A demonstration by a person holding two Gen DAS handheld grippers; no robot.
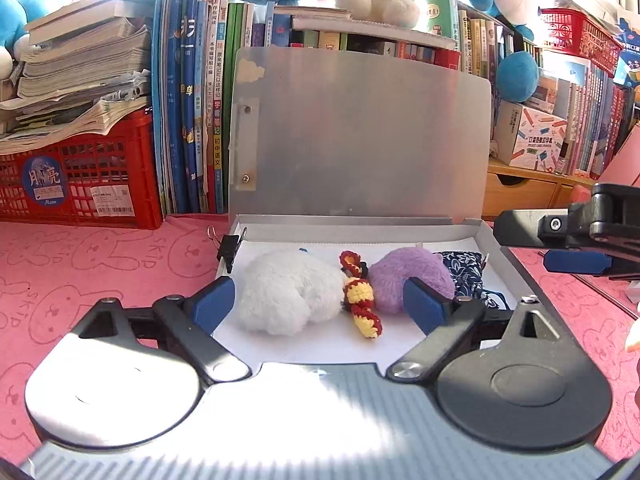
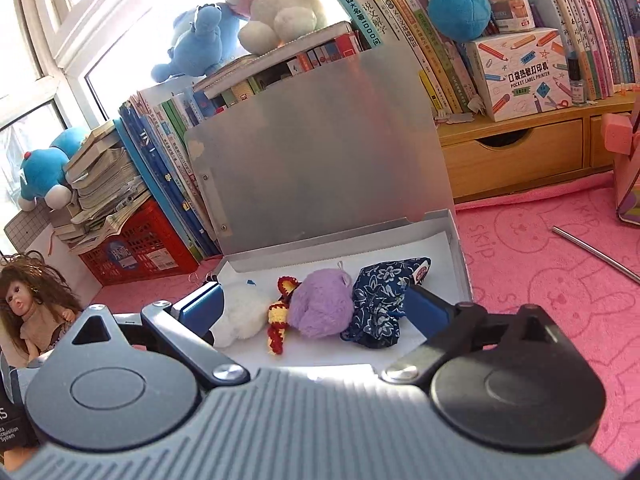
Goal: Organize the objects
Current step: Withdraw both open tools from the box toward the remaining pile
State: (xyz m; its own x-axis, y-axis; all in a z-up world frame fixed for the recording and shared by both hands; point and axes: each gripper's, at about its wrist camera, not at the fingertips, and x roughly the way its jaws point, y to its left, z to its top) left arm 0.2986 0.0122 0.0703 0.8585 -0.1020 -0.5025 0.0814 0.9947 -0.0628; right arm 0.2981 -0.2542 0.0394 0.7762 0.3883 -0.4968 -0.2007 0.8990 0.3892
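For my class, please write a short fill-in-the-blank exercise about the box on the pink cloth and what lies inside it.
1. The lid of the silver box stands ____.
2. Between the white plush and the purple plush lies a red and ____ crocheted piece.
3. The blue floral pouch lies beside the ____ plush.
4. A black ____ clip grips the box's left wall.

Missing words: open; yellow; purple; binder

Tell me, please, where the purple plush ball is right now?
The purple plush ball lies inside the open metal box, between the red-and-yellow crochet piece and the blue floral pouch.
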